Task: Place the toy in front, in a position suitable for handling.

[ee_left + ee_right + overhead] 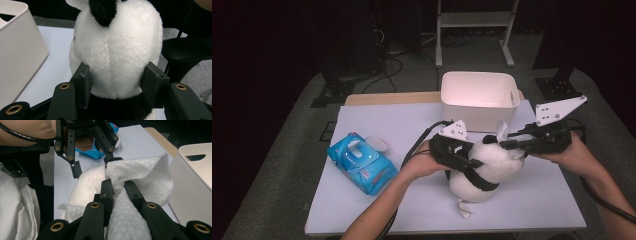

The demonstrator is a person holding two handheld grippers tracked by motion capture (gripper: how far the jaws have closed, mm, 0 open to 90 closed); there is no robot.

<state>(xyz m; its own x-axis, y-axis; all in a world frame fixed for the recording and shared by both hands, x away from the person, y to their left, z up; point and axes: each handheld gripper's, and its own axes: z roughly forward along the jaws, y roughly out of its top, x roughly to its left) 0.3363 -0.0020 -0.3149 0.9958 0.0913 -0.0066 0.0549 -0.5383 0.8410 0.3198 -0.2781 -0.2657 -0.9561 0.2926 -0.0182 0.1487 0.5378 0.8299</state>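
Just in front of the white bin (479,97), the left gripper (117,77) squeezes the panda toy (117,50) — its jaws press both sides — while the right gripper (117,188) pinches a wet wipe (140,172) against the toy.

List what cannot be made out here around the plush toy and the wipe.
- Plush panda: its face, turned from the left gripper view and covered by both grippers in the high view.
- White wipe: its lower end, cut off by the right gripper view's bottom edge.
- White bin: its floor, washed out in the high view.
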